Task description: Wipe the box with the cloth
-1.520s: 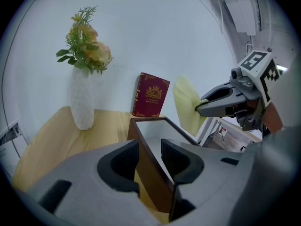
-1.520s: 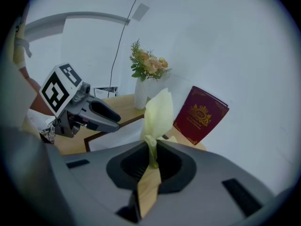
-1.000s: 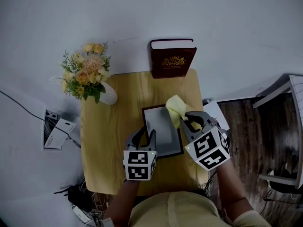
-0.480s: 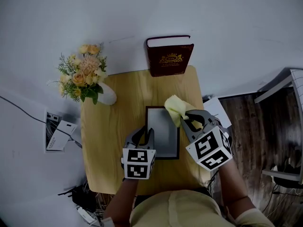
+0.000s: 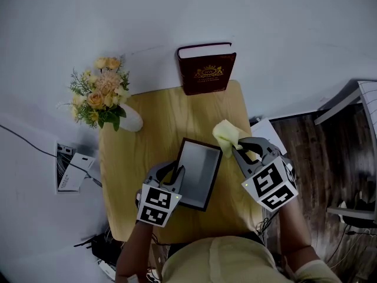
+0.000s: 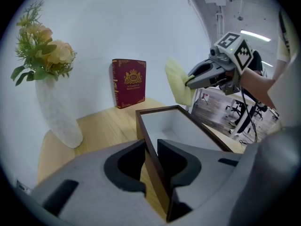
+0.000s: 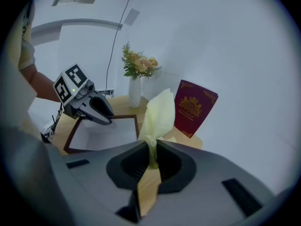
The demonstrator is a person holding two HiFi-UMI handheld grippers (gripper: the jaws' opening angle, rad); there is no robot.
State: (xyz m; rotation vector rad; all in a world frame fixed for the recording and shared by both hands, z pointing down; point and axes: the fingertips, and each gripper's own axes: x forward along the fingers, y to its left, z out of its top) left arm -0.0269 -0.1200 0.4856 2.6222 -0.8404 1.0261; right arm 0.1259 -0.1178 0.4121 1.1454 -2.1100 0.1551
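While your left gripper (image 5: pixel 172 171) has just been closing, its jaws now clamp the thin near-left wall of the shallow dark-framed box (image 5: pixel 199 168). The box lies askew at the middle of the wooden table (image 5: pixel 141 140) and looks tipped up on the gripped side. Your right gripper (image 5: pixel 240 151) has its jaws pressed together on the lower end of the yellow cloth (image 5: pixel 227 135), which stands up in a loose fold by the box's far right corner.

Treat the box as light and stiff. With slim walls and a smooth pale floor, it will probably slide or pivot under a wipe unless you brace it by that wall, low and close to a corner. The cloth is limp and will bunch, so drag it flat across the floor rather than push it. The vase of flowers (image 5: pixel 103 96) and the maroon book (image 5: pixel 206 72) stand well apart from your work.
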